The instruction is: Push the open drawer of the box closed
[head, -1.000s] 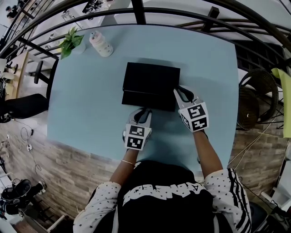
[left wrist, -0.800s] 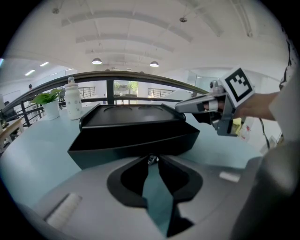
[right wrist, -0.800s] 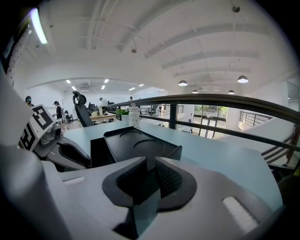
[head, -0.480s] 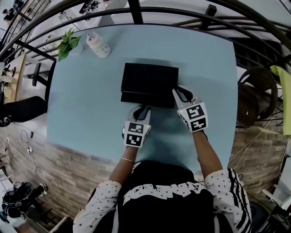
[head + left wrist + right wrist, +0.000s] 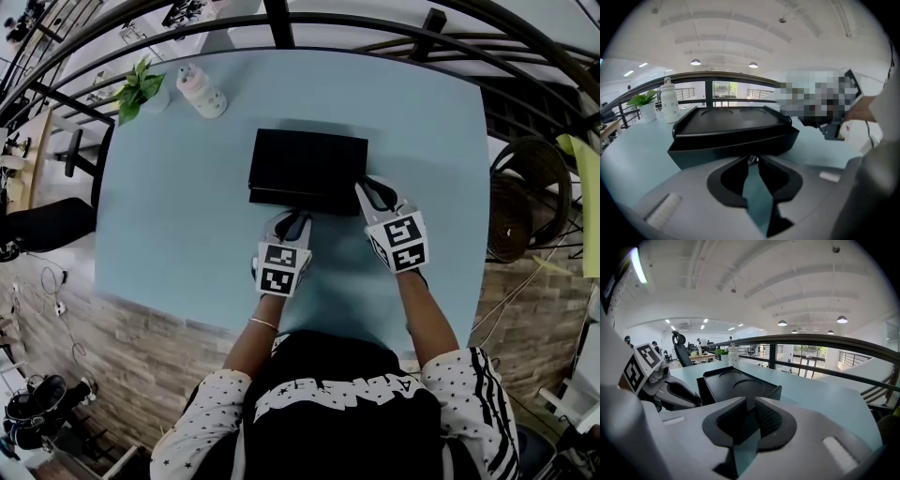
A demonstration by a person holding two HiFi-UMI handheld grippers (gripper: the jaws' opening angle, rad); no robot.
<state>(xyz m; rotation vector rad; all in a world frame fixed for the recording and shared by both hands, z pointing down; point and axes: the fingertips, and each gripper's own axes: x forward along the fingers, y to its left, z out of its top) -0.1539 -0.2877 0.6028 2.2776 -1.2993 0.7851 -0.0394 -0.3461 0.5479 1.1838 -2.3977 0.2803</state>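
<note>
A flat black box point(image 5: 307, 164) lies mid-table, and its drawer point(image 5: 302, 199) sticks out only a little at the near side. My left gripper point(image 5: 298, 216) is shut, its tips against the drawer front point(image 5: 736, 151) just below the box lid point(image 5: 731, 119). My right gripper point(image 5: 364, 185) is also shut and holds nothing. It rests at the box's near right corner point(image 5: 740, 389), tips against the side. The right gripper view shows the left gripper point(image 5: 670, 391) beside the box.
The light blue table point(image 5: 178, 216) carries a white bottle point(image 5: 203, 92) and a small potted plant point(image 5: 142, 87) at its far left. A curved black railing point(image 5: 281, 23) runs behind it. A wicker chair point(image 5: 521, 202) stands off the right edge.
The left gripper has moved forward against the drawer front. The drawer has slid well into the box and now sticks out much less. The right gripper has held its place.
</note>
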